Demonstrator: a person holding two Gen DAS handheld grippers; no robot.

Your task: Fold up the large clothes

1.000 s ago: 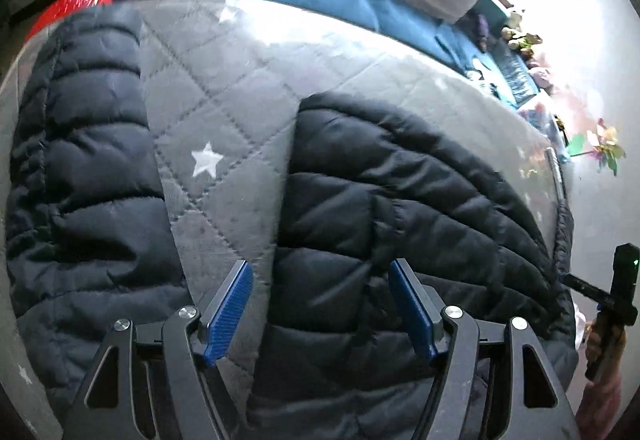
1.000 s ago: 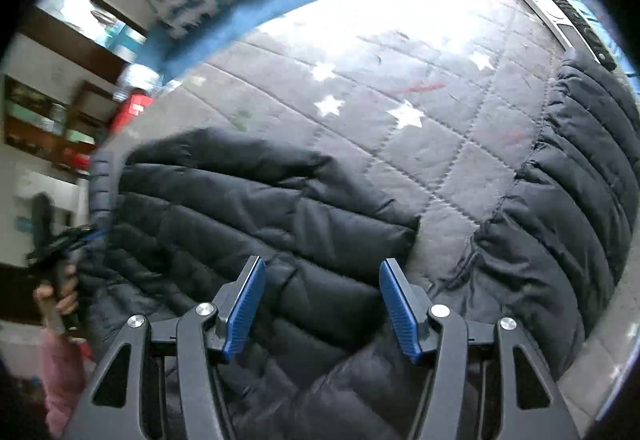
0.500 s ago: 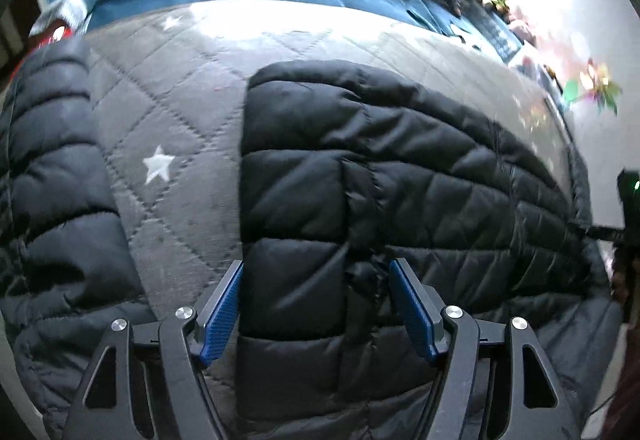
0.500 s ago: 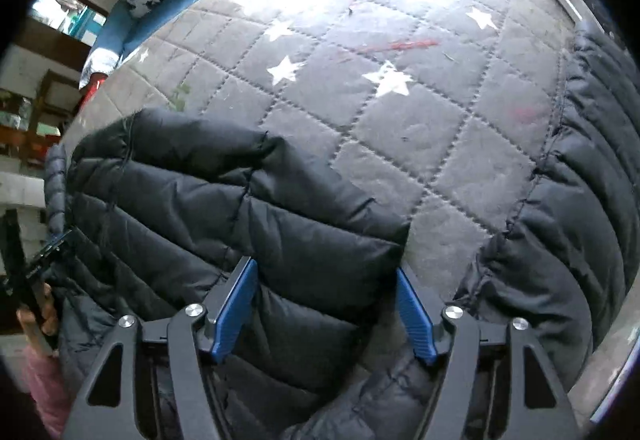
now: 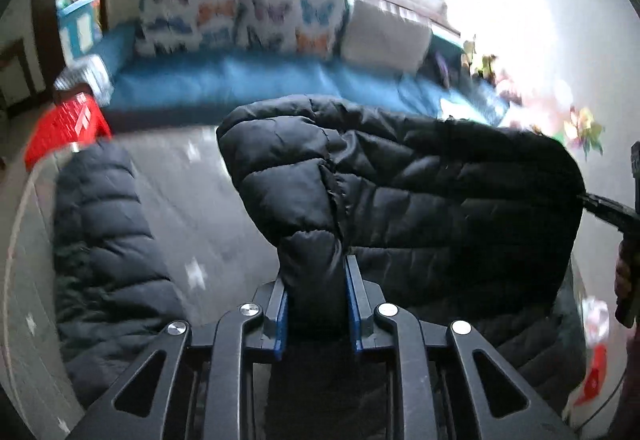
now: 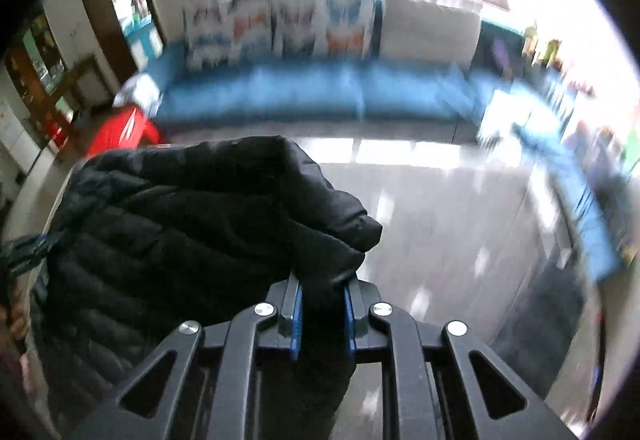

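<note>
The left gripper [image 5: 315, 304] has just squeezed its fingers shut on the puffy black quilted jacket [image 5: 400, 191], lifted above the grey star-patterned quilted mat [image 5: 208, 199]. The right gripper [image 6: 322, 314] has just pinched the hem too. Both should rise together, keeping it level.

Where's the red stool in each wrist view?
Left wrist: red stool at the left edge, above the jacket's spread sleeve.
Right wrist: red stool upper left, just above the lifted jacket.
Shared landmark: butterfly cushions on the blue bench, top centre in both.
</note>
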